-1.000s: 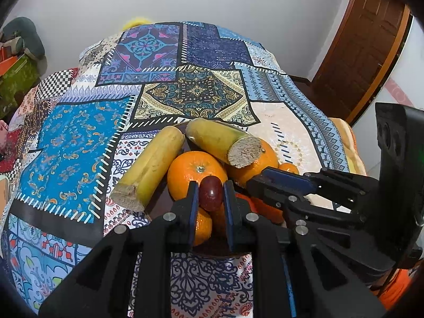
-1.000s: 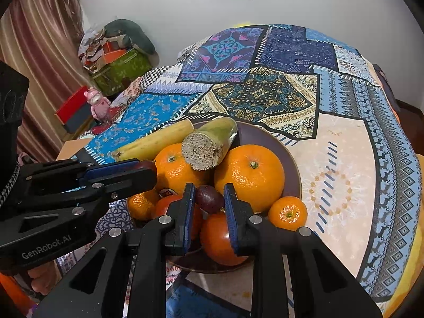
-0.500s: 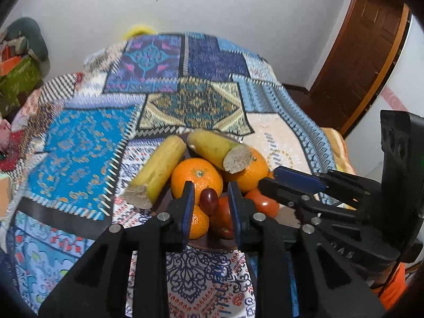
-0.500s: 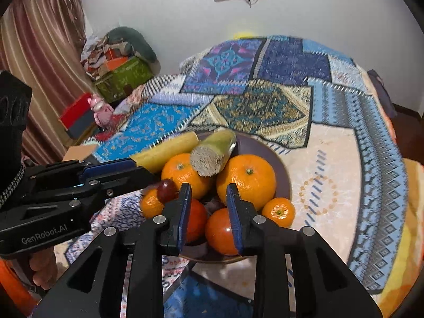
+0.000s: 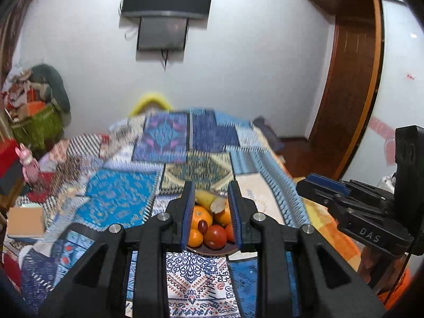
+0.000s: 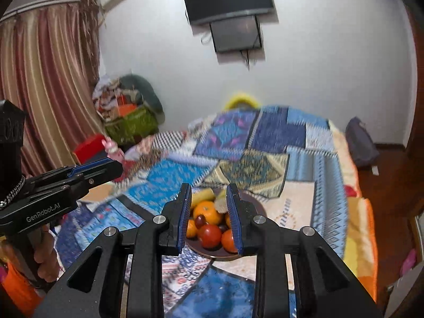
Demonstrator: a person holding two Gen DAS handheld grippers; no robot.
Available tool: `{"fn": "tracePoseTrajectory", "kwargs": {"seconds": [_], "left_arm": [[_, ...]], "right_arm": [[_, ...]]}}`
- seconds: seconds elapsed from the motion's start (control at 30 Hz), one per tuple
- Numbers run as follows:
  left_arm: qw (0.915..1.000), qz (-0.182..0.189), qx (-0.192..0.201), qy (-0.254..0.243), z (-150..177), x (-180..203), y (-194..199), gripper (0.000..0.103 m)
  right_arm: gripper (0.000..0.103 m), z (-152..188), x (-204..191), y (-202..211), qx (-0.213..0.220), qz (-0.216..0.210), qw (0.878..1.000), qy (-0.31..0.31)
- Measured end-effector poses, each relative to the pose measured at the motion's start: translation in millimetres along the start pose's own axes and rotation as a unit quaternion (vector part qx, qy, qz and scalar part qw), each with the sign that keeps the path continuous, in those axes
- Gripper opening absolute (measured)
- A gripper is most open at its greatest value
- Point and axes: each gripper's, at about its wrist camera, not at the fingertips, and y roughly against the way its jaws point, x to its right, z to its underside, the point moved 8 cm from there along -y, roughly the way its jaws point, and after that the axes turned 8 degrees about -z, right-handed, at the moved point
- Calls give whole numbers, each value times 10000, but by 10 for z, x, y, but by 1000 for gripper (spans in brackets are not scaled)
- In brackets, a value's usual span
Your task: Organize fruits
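Looking along my left gripper (image 5: 211, 216), I see its two blue-padded fingers spread apart with nothing between them; a second ago they pinched a small dark red grape. That grape (image 5: 202, 226) now lies in the brown bowl (image 5: 212, 251), resting against a large orange (image 5: 200, 216) and just above a red tomato (image 5: 215, 236). A small mandarin (image 5: 194, 238) sits to the left of the tomato, and a cut banana piece (image 5: 210, 201) lies across the back of the pile.

My right gripper (image 6: 209, 216) is also spread wide and empty. A second ago it too was closed on a dark grape. From this view the same bowl (image 6: 212, 253) shows between the fingers, holding a grape (image 6: 200, 220), an orange (image 6: 206, 210), a tomato (image 6: 210, 235) and a banana piece (image 6: 202, 195).

Both cameras have pulled well back and tilted up since the earlier frames. The fruit, which filled the middle of each view, now appears small and far off. A wall-mounted television (image 5: 167, 13) and the wooden door (image 5: 349, 87) have come into sight. The patchwork bedspread (image 5: 119, 196) under the bowl is smeared by motion blur.

Each gripper appears at the edge of the other's view: the right one (image 5: 322, 186) to the right in the left camera, the left one (image 6: 92, 171) to the left in the right camera. From those side views I cannot tell their spread.
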Motion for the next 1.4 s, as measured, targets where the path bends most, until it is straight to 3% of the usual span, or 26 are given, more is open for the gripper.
{"fn": "tracePoseTrajectory", "kwargs": {"seconds": [0.27, 0.57, 0.93, 1.4], "left_arm": [[9970, -59, 760, -108, -110, 137, 802, 42], [9919, -187, 1250, -124, -84, 175, 1298, 69], [9887, -335, 1462, 7, -20, 86, 1458, 102], [9878, -414, 1500, 14, 27, 40, 1501, 103]], "right_arm": [[34, -175, -420, 695, 807, 24, 9964, 261], [68, -197, -587, 990, 1282, 298, 9904, 419], [102, -180, -699, 1146, 1595, 728, 9826, 606], [103, -98, -738, 1211, 1594, 913, 9808, 660]]}}
